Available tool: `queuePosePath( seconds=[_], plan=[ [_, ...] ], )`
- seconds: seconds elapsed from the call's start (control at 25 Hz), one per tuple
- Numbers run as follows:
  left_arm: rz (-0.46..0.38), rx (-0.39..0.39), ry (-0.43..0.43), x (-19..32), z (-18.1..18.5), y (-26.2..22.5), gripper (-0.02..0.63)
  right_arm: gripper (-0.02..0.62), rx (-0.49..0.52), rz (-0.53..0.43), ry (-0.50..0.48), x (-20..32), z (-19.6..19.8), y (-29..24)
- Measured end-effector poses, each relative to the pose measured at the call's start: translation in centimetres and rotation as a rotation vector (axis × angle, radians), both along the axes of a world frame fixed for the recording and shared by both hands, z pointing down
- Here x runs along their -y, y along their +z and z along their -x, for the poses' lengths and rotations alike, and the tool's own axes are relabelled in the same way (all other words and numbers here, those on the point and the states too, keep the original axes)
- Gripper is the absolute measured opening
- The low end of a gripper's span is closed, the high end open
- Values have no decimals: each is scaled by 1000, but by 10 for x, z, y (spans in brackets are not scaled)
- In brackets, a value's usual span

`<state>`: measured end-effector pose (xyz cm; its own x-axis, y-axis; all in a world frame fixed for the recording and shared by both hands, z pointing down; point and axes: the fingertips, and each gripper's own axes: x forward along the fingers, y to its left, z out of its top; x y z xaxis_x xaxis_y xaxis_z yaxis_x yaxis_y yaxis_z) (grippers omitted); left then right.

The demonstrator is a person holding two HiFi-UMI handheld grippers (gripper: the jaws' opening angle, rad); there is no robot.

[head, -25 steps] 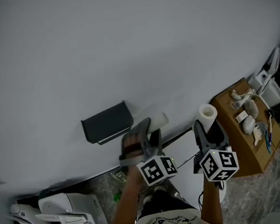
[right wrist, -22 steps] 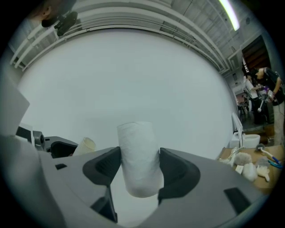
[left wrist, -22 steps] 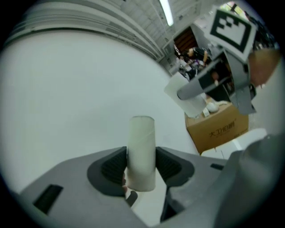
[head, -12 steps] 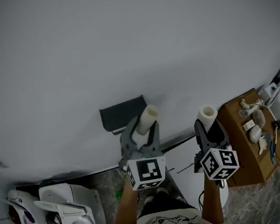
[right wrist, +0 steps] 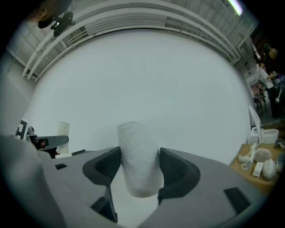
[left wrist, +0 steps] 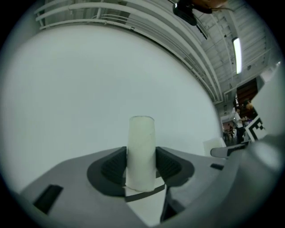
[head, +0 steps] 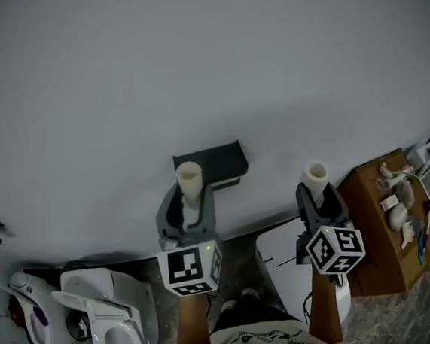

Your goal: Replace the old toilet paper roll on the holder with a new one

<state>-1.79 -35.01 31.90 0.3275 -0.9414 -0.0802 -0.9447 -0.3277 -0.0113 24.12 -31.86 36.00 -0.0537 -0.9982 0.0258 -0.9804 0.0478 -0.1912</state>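
Observation:
My left gripper (head: 190, 204) is shut on the old roll (head: 189, 182), a thin pale cardboard tube that stands upright between the jaws (left wrist: 141, 153). It hangs just left of the dark holder (head: 211, 165) on the white wall, clear of it. My right gripper (head: 318, 199) is shut on the new toilet paper roll (head: 316, 176), a thicker white roll also held upright (right wrist: 140, 158). The right gripper sits to the right of the holder, at about the same height as the left one.
A toilet (head: 109, 329) with its lid up stands at the lower left beside a white appliance (head: 35, 328). A white bin (head: 283, 255) is below the right gripper. A brown cabinet (head: 382, 219) with small items is at the right.
My left gripper has swung left and turned upright with the cardboard tube, away from the holder. The view has shifted, so the holder now sits further right. The right gripper has kept its hold.

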Motion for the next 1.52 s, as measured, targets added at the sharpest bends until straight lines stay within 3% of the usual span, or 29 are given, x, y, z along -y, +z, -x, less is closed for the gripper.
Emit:
queuePosePath(
  seconds=[0.32, 0.6, 0.84, 1.0, 1.24, 1.52],
  plan=[
    [4, 15, -79, -7, 38, 2, 199, 284, -18, 8, -51, 6, 23, 4],
    [4, 49, -78, -8, 44, 1, 199, 284, -223, 67, -121, 32, 37, 24],
    [1, 84, -77, -10, 45, 1, 199, 284, -558, 127, -173, 54, 49, 48],
    [-7, 124, -73, -11, 44, 2, 199, 284, -793, 122, -185, 66, 50, 55],
    [-7, 124, -74, -12, 49, 1, 199, 284, -1203, 101, -184, 81, 56, 62],
    [-15, 141, -71, -14, 50, 0, 199, 284, -1521, 40, -219, 91, 72, 71]
  ],
)
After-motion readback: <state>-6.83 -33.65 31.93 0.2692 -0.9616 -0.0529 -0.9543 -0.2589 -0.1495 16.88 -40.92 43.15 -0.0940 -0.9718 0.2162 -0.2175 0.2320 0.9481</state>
